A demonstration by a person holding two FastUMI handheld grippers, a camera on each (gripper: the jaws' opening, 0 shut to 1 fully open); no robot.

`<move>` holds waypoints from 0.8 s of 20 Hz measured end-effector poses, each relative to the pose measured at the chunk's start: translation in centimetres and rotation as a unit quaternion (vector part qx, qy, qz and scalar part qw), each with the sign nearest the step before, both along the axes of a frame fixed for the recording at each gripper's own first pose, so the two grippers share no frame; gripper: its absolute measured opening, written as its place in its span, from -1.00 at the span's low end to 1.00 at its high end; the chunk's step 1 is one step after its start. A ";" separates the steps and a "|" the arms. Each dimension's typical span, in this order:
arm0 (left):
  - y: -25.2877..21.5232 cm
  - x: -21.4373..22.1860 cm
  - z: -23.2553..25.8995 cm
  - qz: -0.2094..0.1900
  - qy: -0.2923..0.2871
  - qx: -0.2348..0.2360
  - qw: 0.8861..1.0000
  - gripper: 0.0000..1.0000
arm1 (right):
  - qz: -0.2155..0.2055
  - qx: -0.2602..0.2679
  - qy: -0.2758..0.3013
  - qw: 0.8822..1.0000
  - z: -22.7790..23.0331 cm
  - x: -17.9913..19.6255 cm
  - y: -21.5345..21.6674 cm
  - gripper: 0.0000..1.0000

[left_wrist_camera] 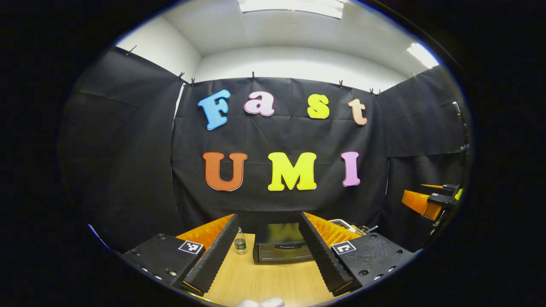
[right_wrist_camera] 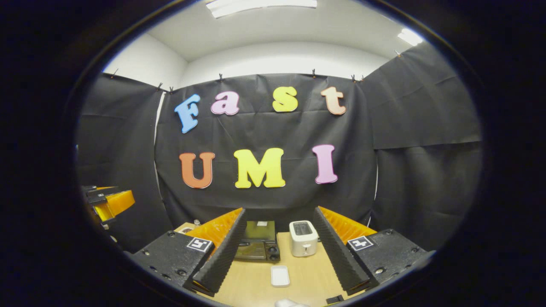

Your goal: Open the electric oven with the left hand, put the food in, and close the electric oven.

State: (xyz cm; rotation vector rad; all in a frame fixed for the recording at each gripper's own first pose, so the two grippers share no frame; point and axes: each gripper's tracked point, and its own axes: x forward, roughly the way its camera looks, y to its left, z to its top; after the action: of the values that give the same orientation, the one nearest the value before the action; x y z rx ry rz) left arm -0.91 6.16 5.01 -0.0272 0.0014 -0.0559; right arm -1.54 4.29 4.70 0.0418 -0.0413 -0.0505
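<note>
A: Where do we stand? Our left gripper (left_wrist_camera: 264, 256) hangs above the table (left_wrist_camera: 273, 285), fingers wide apart and holding nothing; the electric oven (left_wrist_camera: 283, 247) sits straight ahead between them, door shut as far as we can judge.

B: Our right gripper (right_wrist_camera: 277, 256) is spread and empty too. Just right of the oven stands a toaster (right_wrist_camera: 303, 238); in front of the oven lies a small white tray (right_wrist_camera: 280, 276), perhaps the food's, though we cannot tell.

A: Then we bring the left down level with the oven's handle (left_wrist_camera: 290, 246), close squarely on it, and pull along the door's swing.

B: And keep clear of the bottle (left_wrist_camera: 240, 241) left of the oven.
</note>
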 end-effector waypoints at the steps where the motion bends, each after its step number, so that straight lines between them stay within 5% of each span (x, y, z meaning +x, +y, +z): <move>1: -0.1 0.1 0.1 0.000 -0.002 0.000 1.000 0.87 | 0.002 0.001 0.001 1.000 0.1 -0.1 0.1 1.00; 2: -0.1 0.0 0.1 0.001 -0.002 0.001 1.000 0.87 | 0.002 0.002 0.000 1.000 0.2 -0.1 0.1 0.80; 4: -0.1 0.1 0.5 0.003 -0.008 0.006 1.000 0.87 | 0.002 0.003 -0.001 1.000 0.4 -0.2 0.0 1.00; 5: -0.3 0.1 0.5 0.002 -0.008 0.006 1.000 0.87 | 0.002 0.003 -0.001 1.000 0.5 -0.2 -0.1 0.79; 6: -0.5 0.1 0.5 0.001 -0.008 0.008 1.000 0.87 | 0.001 0.003 -0.002 1.000 0.5 -0.2 -0.2 0.79; 7: -0.6 0.1 0.3 0.000 -0.006 0.008 1.000 0.87 | 0.001 0.002 -0.003 1.000 0.7 -0.3 -0.3 1.00; 10: -0.9 0.3 0.4 -0.003 -0.006 0.006 1.000 0.87 | 0.002 0.001 -0.008 1.000 1.0 -0.4 -0.4 1.00; 11: -1.0 0.4 0.3 -0.002 -0.004 0.006 1.000 0.87 | 0.001 0.000 -0.008 1.000 1.1 -0.4 -0.5 0.79; 13: -1.2 0.5 0.4 -0.002 -0.004 0.006 1.000 0.87 | 0.001 0.002 -0.007 1.000 1.0 -0.3 -0.8 0.79; 14: -1.3 0.5 0.4 -0.001 -0.004 0.007 1.000 0.87 | 0.002 0.003 -0.006 1.000 0.9 -0.2 -0.9 1.00; 15: -1.3 0.6 0.4 -0.001 -0.004 0.008 1.000 0.87 | 0.002 0.004 -0.004 1.000 0.8 -0.1 -1.1 1.00; 16: -1.5 0.7 0.2 -0.001 -0.001 0.009 1.000 0.87 | 0.002 0.004 -0.001 1.000 0.6 -0.1 -1.3 0.79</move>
State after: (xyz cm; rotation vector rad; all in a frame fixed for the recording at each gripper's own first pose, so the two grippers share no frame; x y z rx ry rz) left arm -0.20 4.66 5.16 -0.0099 -0.0002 -0.0587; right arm -1.60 2.98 5.27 0.0496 -0.0435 -0.0474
